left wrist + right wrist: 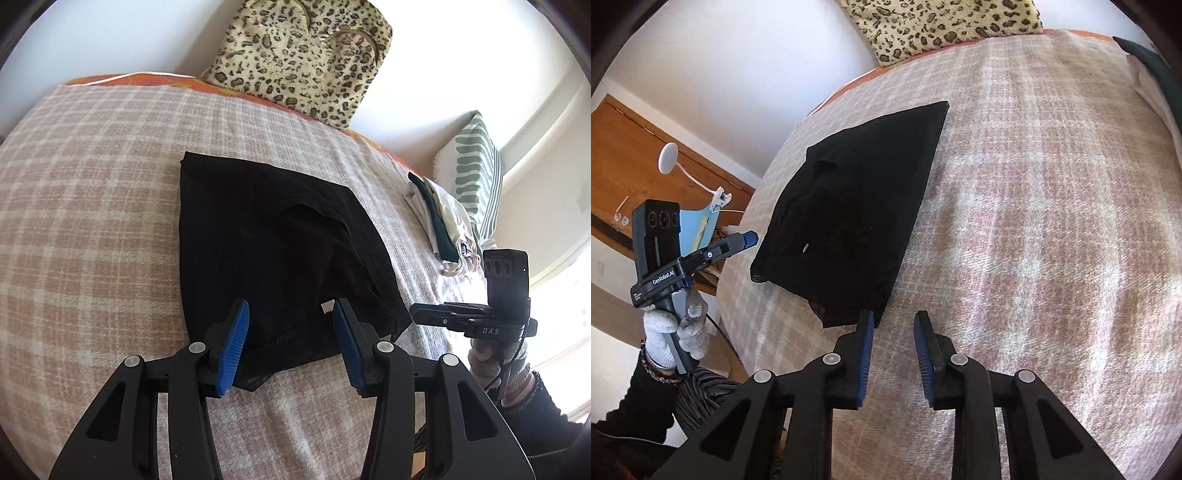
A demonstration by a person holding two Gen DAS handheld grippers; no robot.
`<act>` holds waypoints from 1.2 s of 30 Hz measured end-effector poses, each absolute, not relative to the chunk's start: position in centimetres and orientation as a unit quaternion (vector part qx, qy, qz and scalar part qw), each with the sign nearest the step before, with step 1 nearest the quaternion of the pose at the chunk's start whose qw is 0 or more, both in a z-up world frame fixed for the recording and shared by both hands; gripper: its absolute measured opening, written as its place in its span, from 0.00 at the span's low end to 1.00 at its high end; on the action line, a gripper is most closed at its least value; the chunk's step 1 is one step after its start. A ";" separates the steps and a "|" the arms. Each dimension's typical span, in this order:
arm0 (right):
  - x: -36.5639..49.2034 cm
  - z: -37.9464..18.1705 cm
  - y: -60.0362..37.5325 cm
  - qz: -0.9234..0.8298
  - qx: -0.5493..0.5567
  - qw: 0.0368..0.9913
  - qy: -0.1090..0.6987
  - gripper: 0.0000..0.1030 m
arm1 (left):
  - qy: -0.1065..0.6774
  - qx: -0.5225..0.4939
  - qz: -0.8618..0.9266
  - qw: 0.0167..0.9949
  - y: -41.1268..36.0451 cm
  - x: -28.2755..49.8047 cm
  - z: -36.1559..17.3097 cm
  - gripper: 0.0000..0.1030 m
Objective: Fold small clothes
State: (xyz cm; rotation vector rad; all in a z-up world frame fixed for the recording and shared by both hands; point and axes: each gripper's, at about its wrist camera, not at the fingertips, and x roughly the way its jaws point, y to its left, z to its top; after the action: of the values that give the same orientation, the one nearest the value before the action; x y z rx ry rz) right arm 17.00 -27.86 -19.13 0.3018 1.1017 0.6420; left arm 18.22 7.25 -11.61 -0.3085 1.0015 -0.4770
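A black garment point(273, 251) lies folded flat on the pink checked blanket point(92, 192); it also shows in the right wrist view point(857, 210). My left gripper point(291, 347) is open and empty, its blue pads point(234, 343) just above the garment's near hem. My right gripper point(894, 354) is open and empty, hovering over the blanket at the garment's near corner. The right gripper also shows in the left wrist view point(417, 312), just right of the garment. The left gripper shows in the right wrist view point(750, 240), left of the garment.
A leopard-print cushion point(306, 62) stands at the far edge of the bed. A pile of folded clothes point(439, 218) and a green striped pillow point(476, 173) lie at the right. A wooden unit with a clip lamp point(668, 158) stands left of the bed.
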 end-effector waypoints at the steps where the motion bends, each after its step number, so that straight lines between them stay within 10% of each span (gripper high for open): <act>1: 17.1 -18.6 -28.2 0.298 0.139 0.800 0.502 0.33 | 0.470 -0.145 -0.220 0.842 7.8 18.0 -11.4 0.45; 12: 20.7 -16.4 -28.0 0.321 0.189 0.804 0.464 0.63 | 0.506 -0.277 -0.187 0.795 13.0 17.0 -14.5 0.45; 36: 29.7 -20.3 -27.8 0.314 0.278 0.782 0.462 0.62 | 0.498 -0.370 -0.208 0.756 12.0 17.3 -18.0 0.51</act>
State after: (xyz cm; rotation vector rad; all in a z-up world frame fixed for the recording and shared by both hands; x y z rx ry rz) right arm 29.69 -27.77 -20.29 0.5998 0.9967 0.6773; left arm 17.33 11.99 -18.01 -0.8064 1.0858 -0.4533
